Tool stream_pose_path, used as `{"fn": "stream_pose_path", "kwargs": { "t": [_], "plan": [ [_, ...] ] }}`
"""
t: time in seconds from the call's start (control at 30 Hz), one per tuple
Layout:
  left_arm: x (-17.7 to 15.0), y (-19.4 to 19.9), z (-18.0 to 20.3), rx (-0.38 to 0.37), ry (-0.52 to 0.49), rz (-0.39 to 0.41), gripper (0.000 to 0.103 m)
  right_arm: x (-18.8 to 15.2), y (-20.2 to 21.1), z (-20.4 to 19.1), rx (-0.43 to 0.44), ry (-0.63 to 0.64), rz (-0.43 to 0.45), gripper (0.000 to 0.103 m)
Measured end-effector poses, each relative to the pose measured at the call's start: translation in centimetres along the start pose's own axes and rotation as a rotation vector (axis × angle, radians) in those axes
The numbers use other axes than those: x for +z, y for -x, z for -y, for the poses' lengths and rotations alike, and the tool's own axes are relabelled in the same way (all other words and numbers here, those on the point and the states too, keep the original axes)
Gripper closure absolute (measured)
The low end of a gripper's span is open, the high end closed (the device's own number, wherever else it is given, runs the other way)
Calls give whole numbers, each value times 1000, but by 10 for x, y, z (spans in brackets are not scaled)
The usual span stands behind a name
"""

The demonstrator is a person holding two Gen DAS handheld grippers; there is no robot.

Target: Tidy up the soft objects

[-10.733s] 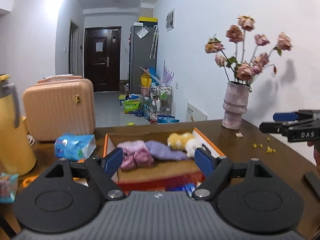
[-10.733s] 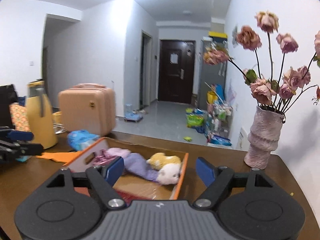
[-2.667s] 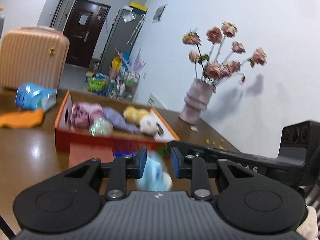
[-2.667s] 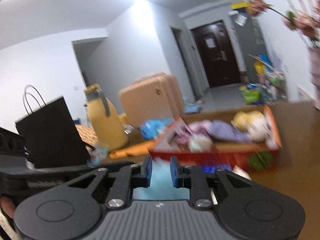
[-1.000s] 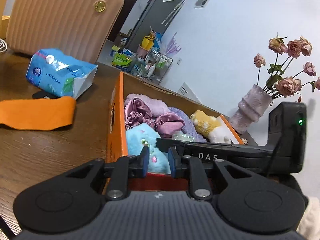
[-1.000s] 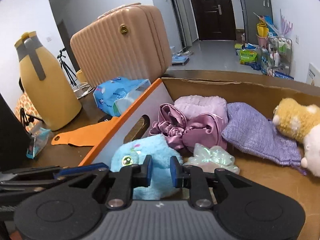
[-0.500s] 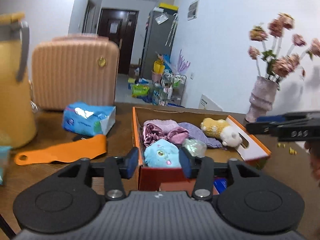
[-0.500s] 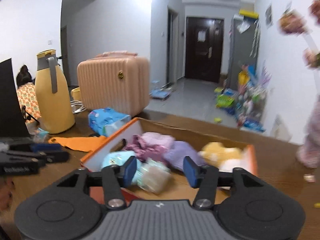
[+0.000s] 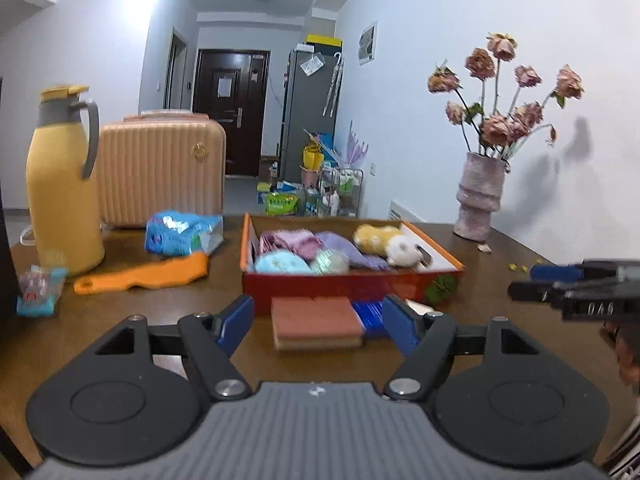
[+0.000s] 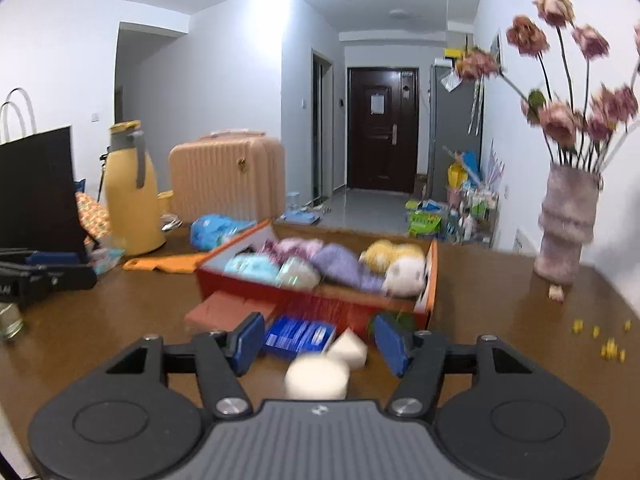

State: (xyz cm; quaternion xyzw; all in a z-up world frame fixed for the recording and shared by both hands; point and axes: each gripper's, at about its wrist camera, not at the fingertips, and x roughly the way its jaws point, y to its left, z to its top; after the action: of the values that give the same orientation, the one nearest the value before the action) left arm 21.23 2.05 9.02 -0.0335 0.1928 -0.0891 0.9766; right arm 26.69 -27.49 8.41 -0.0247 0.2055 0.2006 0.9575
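Note:
An orange box (image 9: 352, 280) (image 10: 320, 304) on the brown table holds soft things: a light blue plush (image 9: 282, 265) (image 10: 252, 266), pink and purple cloths (image 9: 304, 242), a yellow and white plush (image 9: 384, 240) (image 10: 400, 264). My left gripper (image 9: 318, 320) is open and empty, back from the box, above a pink sponge (image 9: 316, 322). My right gripper (image 10: 320, 344) is open and empty, with a round white pad (image 10: 318, 376), a white wedge (image 10: 348, 346) and a blue pack (image 10: 300, 336) between its fingers on the table.
A yellow thermos (image 9: 64, 184), a peach suitcase (image 9: 160, 172), a blue tissue pack (image 9: 182, 236) and an orange strip (image 9: 144, 276) stand left of the box. A vase of dried roses (image 9: 480, 200) is at the right. A black bag (image 10: 36, 188) is far left.
Both grippers let go of the blue plush, which now lies in the box. Both have opened wide and pulled back from the box.

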Motion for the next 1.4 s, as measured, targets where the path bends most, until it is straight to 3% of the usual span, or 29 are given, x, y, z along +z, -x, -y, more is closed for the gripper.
{"fn": "stream_pose_path", "kwargs": {
  "t": [0.23, 0.43, 0.53, 0.6, 0.77, 0.9, 1.07, 1.2, 1.4],
  "plan": [
    [-41, 9, 15, -31, 42, -105, 29, -59, 39, -10, 61, -112, -35, 42],
    [-40, 3, 16, -31, 43, -109, 29, -65, 40, -14, 60, -119, -37, 43],
    [-39, -5, 13, -44, 56, -116, 29, -63, 33, -16, 74, -138, -32, 49],
    [-37, -17, 7, -46, 71, -121, 29, -62, 24, -18, 97, -159, -34, 58],
    [-25, -66, -17, -26, 105, -152, 31, -53, -23, -23, 137, -203, -86, 67],
    [-10, -121, -45, -51, 150, -191, 37, -38, -81, -29, 195, -250, -120, 68],
    [1, -191, -75, -87, 217, -254, 50, -13, -157, -34, 206, -279, -162, 71],
    [-12, -216, -91, -182, 308, -299, 65, -6, -198, -33, 169, -310, -191, 74],
    [-17, -216, -93, -167, 324, -299, 65, -17, -210, -31, 202, -304, -176, 74]
  ]
}}
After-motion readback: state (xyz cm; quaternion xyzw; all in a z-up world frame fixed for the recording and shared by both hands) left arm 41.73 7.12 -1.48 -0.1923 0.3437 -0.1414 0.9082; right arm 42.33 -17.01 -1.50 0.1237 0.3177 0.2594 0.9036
